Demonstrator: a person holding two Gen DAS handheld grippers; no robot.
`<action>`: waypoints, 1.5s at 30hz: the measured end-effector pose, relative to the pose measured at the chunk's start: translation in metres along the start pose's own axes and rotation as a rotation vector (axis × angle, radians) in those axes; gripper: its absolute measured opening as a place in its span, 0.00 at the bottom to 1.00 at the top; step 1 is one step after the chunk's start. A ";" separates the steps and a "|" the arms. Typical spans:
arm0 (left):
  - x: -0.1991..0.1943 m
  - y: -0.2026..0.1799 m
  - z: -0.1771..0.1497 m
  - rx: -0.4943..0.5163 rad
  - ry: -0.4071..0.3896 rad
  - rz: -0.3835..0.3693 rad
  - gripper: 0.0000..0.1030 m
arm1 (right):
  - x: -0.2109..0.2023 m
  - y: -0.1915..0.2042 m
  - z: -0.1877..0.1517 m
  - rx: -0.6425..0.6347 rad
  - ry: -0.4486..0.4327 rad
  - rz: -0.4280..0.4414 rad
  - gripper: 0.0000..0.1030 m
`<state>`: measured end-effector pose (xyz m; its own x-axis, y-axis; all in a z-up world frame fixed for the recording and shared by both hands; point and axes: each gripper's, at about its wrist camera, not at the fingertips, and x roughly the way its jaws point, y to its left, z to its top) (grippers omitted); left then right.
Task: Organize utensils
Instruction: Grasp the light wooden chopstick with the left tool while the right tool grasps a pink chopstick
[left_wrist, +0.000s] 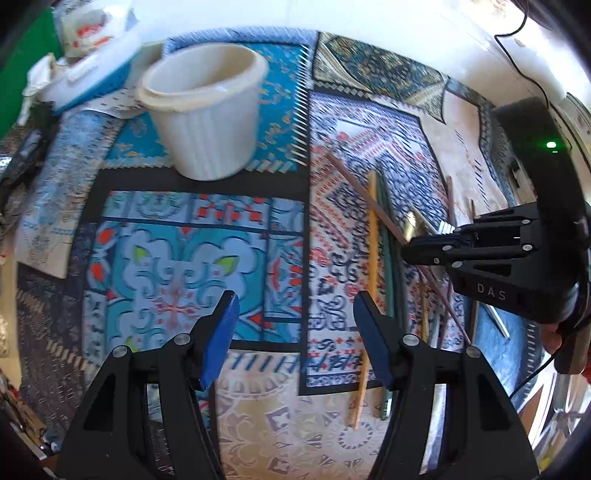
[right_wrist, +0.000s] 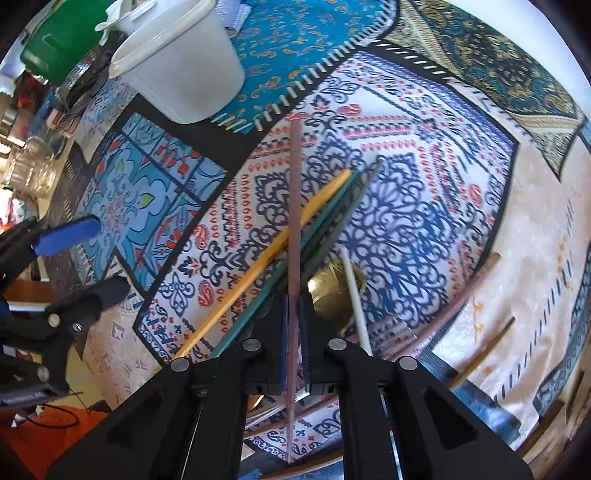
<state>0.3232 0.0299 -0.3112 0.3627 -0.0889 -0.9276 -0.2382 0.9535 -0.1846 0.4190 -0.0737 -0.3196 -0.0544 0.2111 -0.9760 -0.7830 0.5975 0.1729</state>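
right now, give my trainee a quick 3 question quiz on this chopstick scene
1. True or false: the right gripper is shut on the pinkish-brown chopstick.
2. Which gripper has nothing between its fingers? A) left B) right
3. Fill in: the white tub stands upright and, as far as its inside shows, looks ____.

Key:
1. True. The pads clamp the stick, which runs straight ahead between them.
2. A. The left gripper is open over the patterned cloth.
3. Empty. No utensil shows above its rim.
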 end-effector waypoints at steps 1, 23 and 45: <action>0.004 -0.002 0.002 0.007 0.010 -0.018 0.53 | -0.003 -0.004 -0.003 0.010 -0.009 -0.001 0.05; 0.062 -0.076 0.032 0.282 0.118 0.058 0.28 | -0.042 -0.045 -0.084 0.253 -0.099 -0.034 0.05; 0.089 -0.099 0.070 0.288 0.152 0.003 0.04 | -0.016 -0.045 -0.028 0.224 -0.006 -0.009 0.10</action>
<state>0.4421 -0.0526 -0.3530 0.2190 -0.1077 -0.9698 0.0332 0.9941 -0.1029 0.4378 -0.1257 -0.3151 -0.0434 0.2092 -0.9769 -0.6266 0.7559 0.1897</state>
